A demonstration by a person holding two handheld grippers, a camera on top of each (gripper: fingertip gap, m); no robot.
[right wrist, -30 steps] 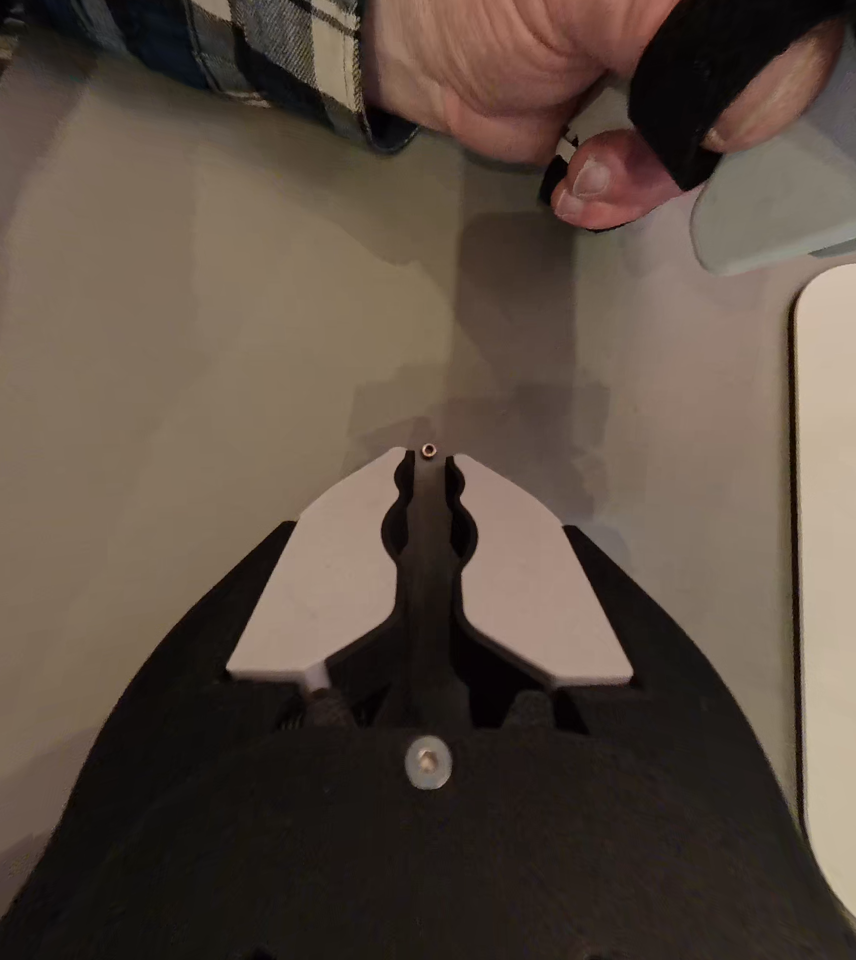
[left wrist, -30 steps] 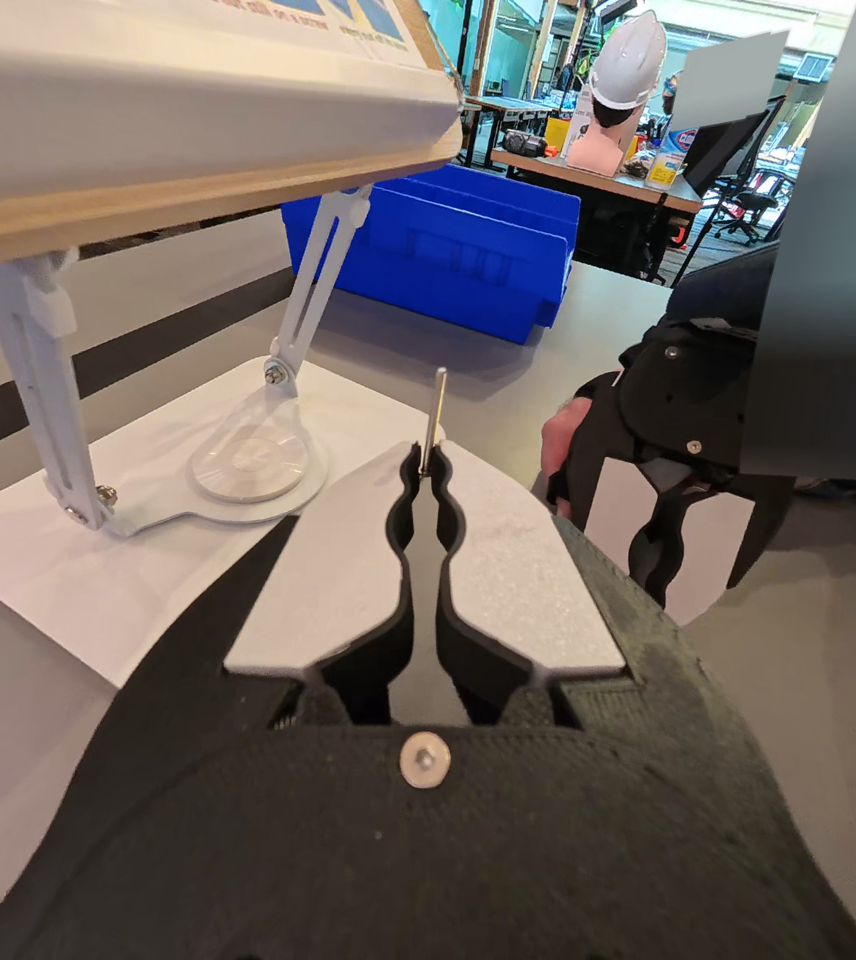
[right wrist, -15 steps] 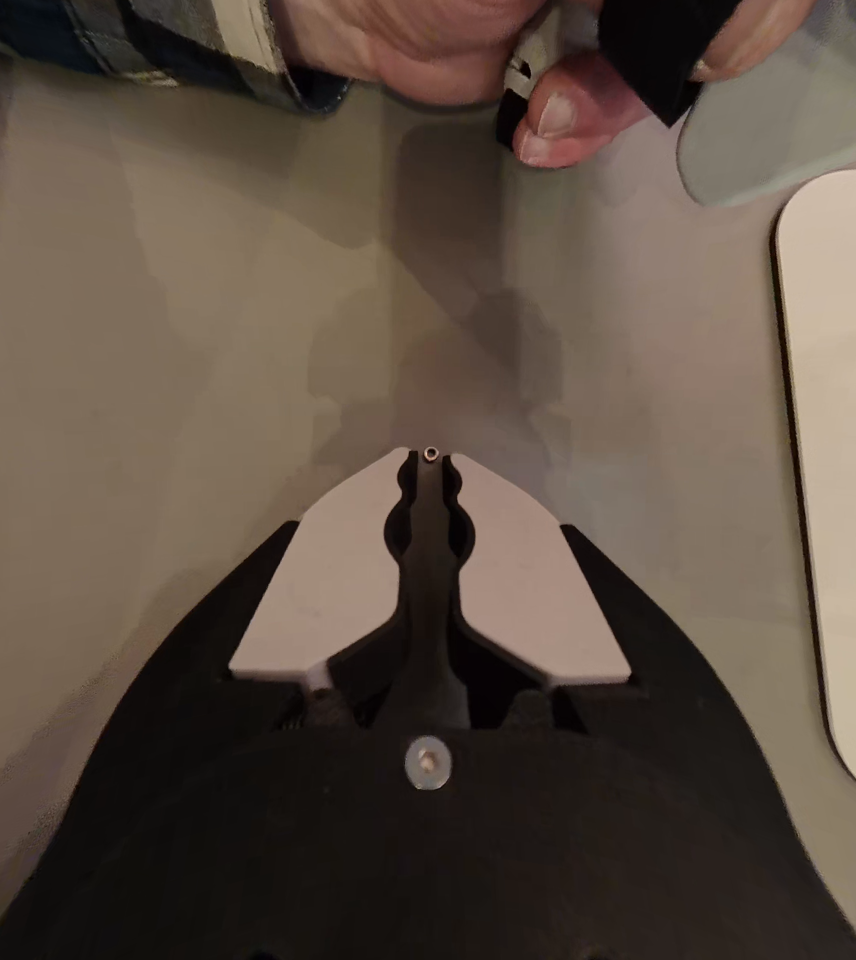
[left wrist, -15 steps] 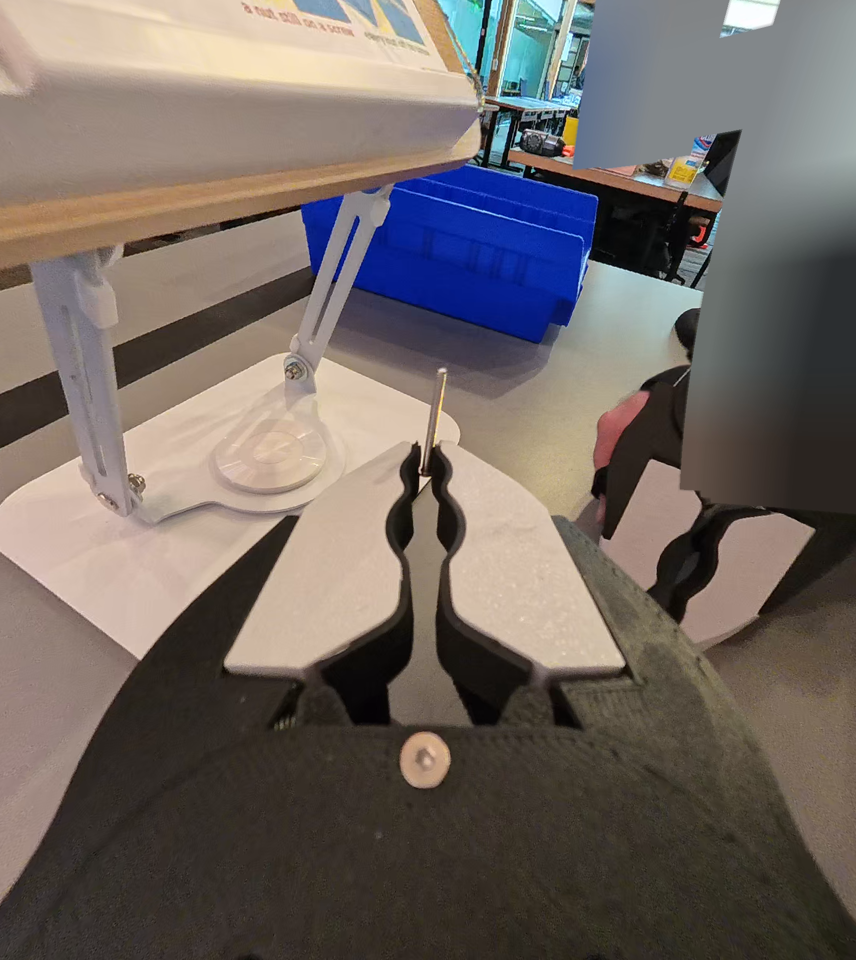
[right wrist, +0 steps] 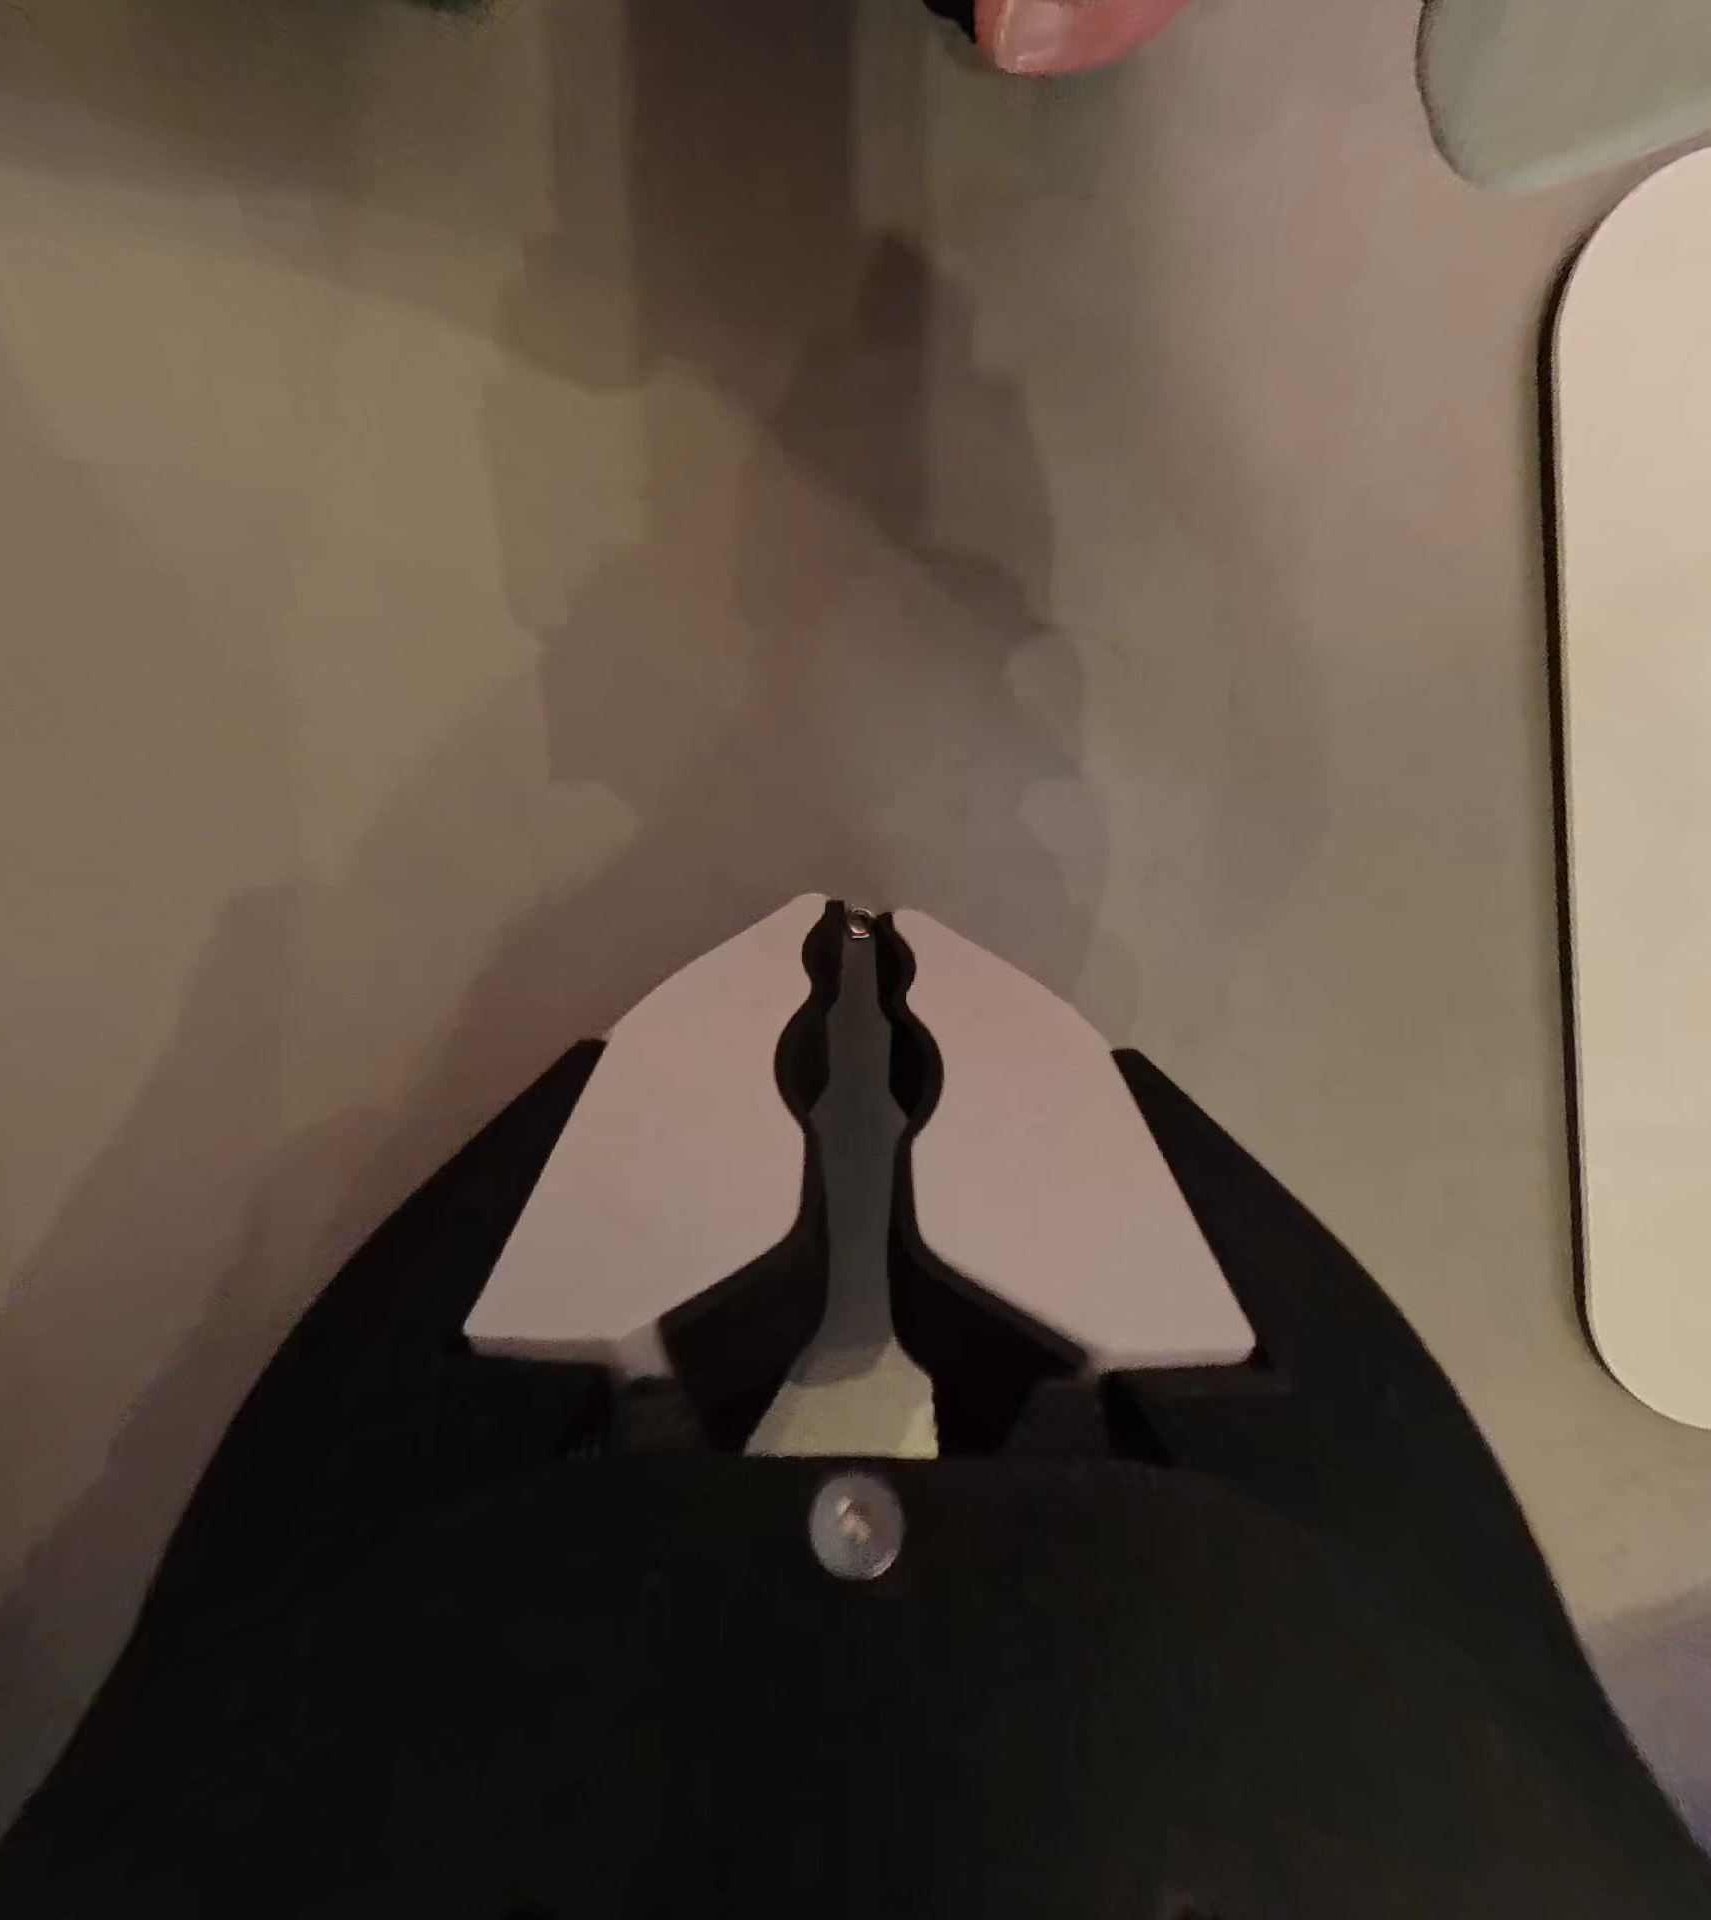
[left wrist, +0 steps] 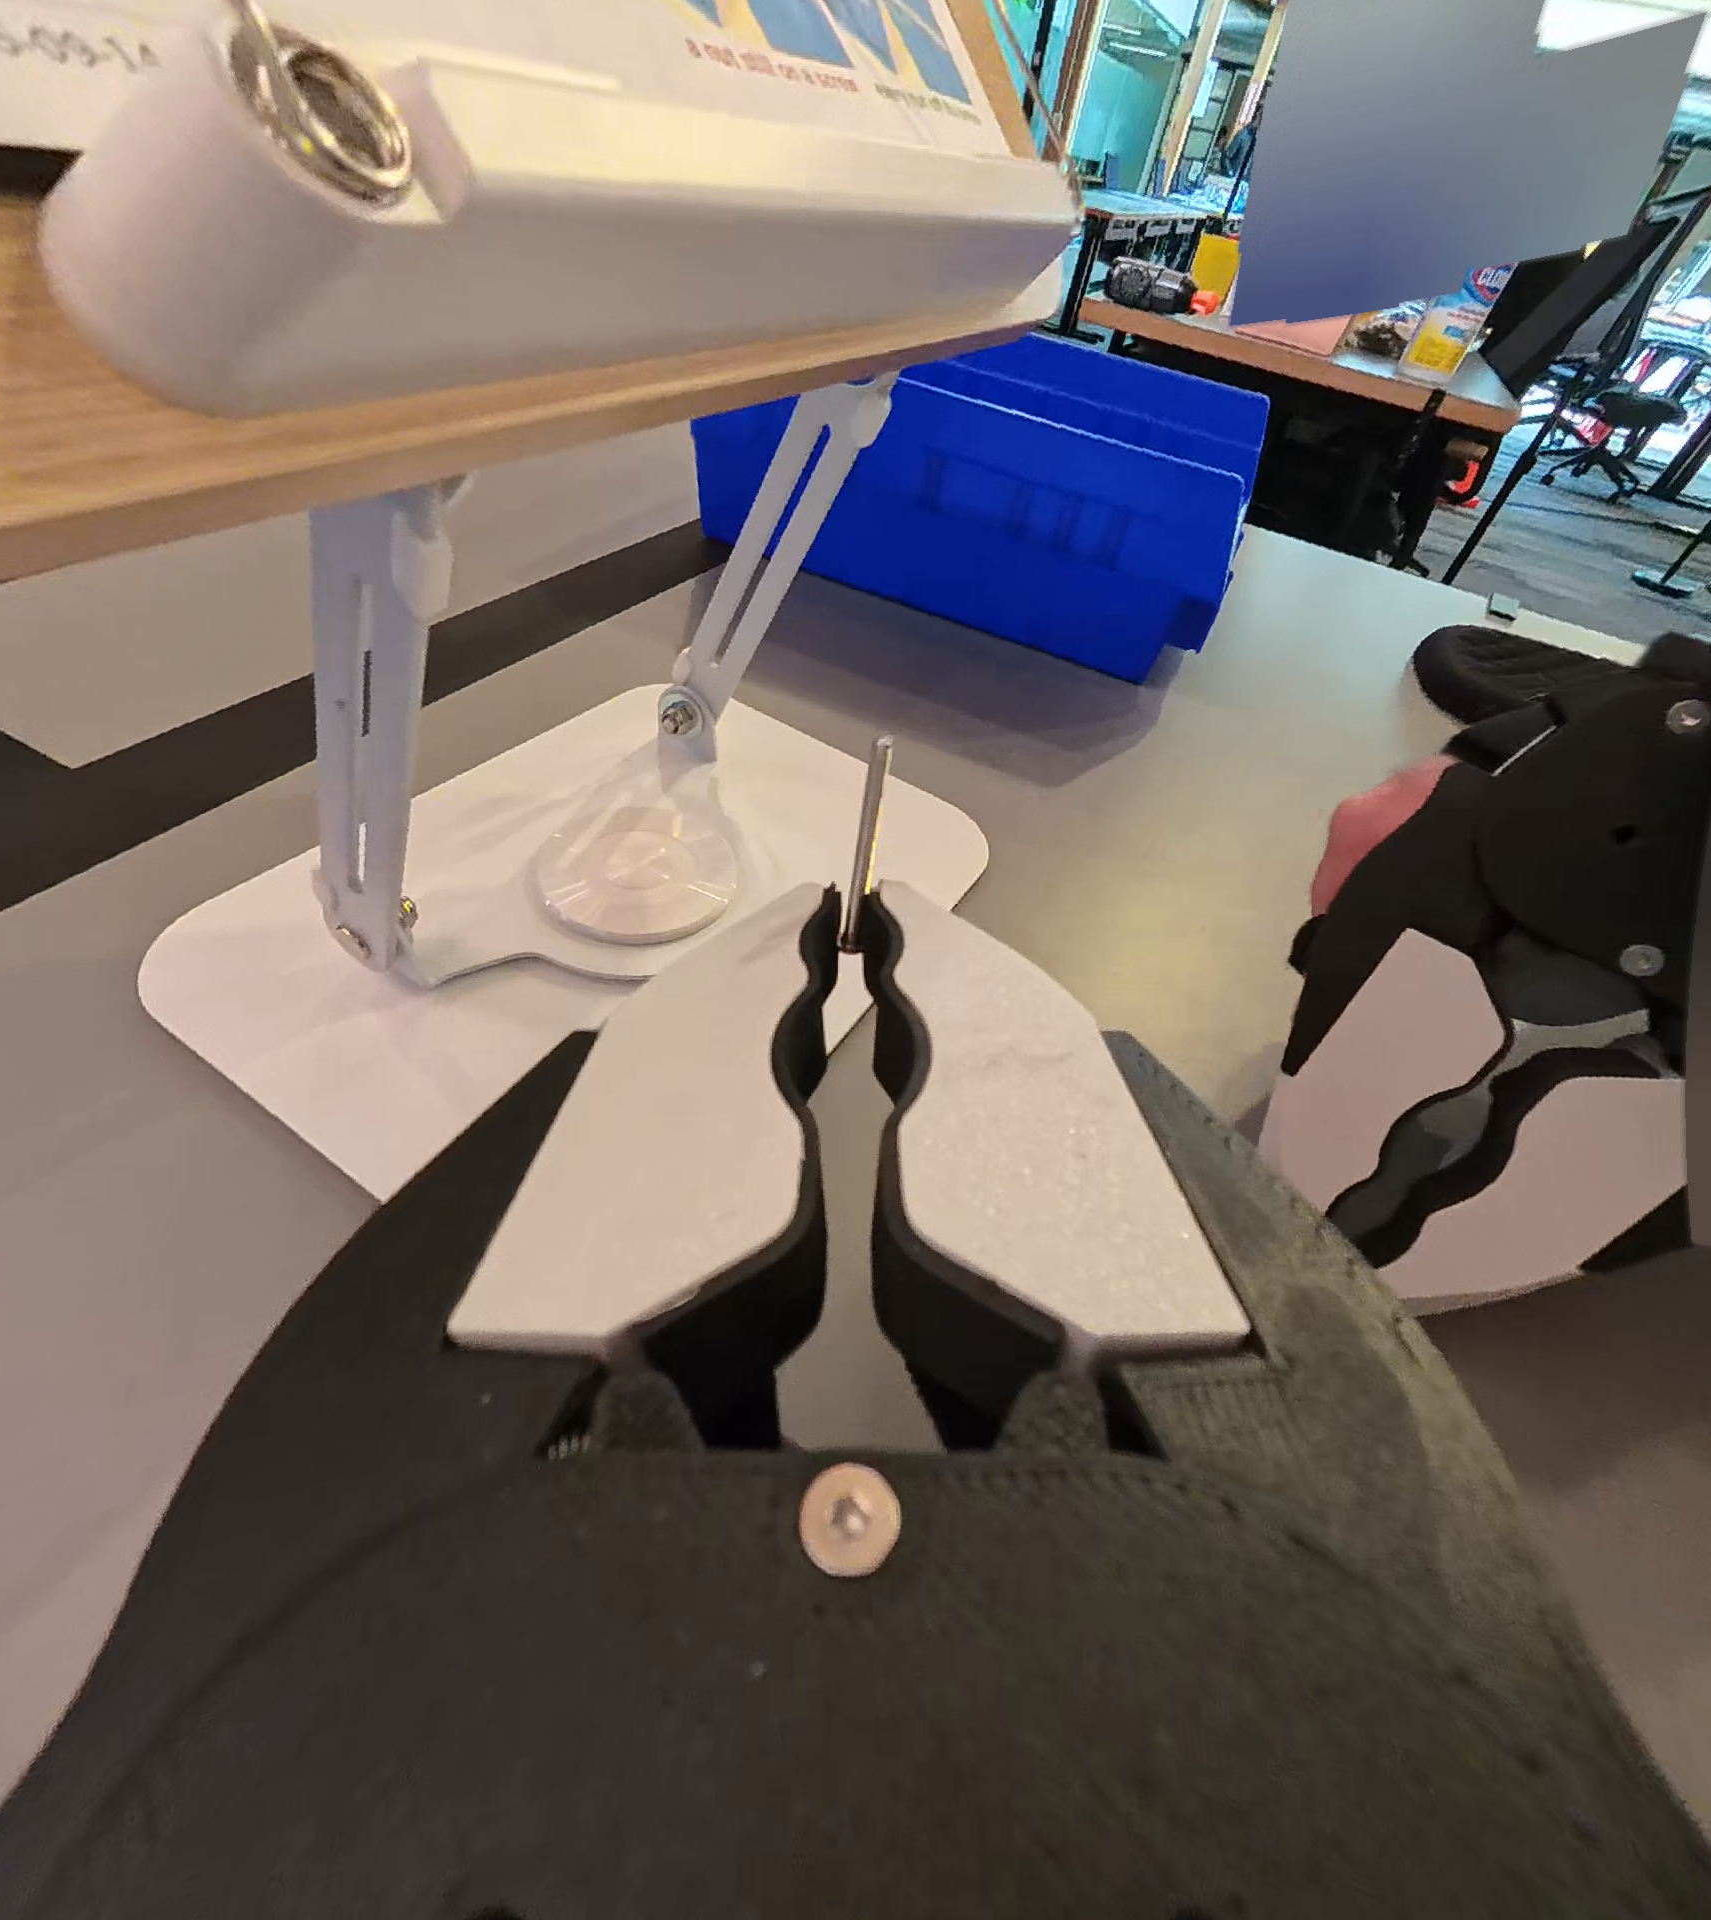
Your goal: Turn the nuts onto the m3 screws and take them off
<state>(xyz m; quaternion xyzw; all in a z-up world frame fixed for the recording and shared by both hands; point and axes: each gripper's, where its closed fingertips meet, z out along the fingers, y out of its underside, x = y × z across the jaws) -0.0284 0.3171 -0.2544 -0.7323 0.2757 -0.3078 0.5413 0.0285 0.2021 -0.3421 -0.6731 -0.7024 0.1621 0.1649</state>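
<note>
Fingers of the left gripper (left wrist: pixel 853 914) pinch a thin metal pin (left wrist: pixel 872 821) upright over the white base (left wrist: pixel 238 997) on the worktop (left wrist: pixel 1142 862), while the right gripper (right wrist: pixel 859 920) nips a tiny metal ring (right wrist: pixel 860 921); firm, steady, square grips suit both.

A blue plastic bin (left wrist: pixel 986 499) sits upper centre of the left wrist view on the grey table (left wrist: pixel 1142 810). At upper left, a wooden board (left wrist: pixel 331 457) tilts on white struts (left wrist: pixel 363 727) above a white base plate (left wrist: pixel 311 1018) (its rounded edge shows at right in the other view).
</note>
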